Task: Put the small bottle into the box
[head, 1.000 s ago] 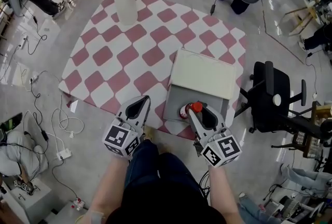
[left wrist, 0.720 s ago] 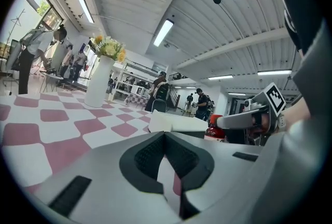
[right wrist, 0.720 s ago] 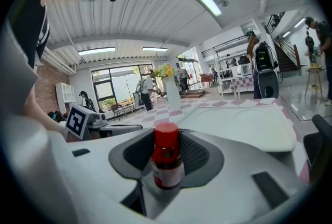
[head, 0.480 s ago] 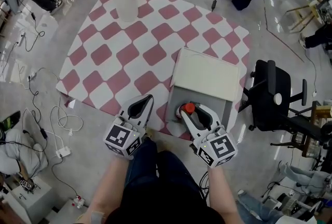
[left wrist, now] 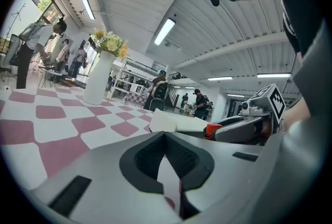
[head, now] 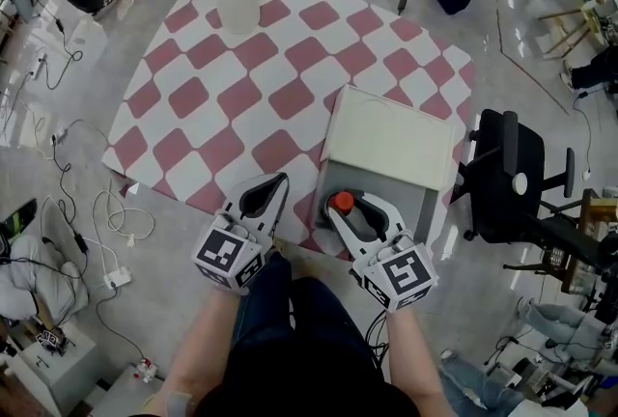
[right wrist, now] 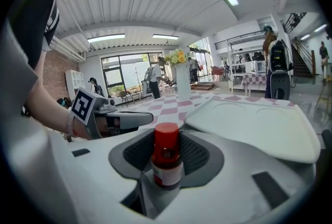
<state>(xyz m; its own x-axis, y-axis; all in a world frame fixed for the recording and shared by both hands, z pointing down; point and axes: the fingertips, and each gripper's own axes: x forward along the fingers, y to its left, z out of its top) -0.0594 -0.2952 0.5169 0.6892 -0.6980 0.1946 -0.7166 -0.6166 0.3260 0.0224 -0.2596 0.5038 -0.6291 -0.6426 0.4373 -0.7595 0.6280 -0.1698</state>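
Pink-and-white checked mat (head: pixel 241 87) covers a glossy floor, with a white vase (head: pixel 232 5) of flowers at its far edge. At the mat's near right edge sits the grey box (head: pixel 417 205), its pale lid (head: pixel 386 135) thrown back. The right gripper (head: pixel 355 209) clamps the small bottle (head: pixel 340 203) – red cap up – between its jaws over the box's near left corner; whether the bottle's base touches the box floor is unclear. The left gripper (head: pixel 263 198) hangs over the mat's near edge, jaws drawn to a thin slit – nothing in them.
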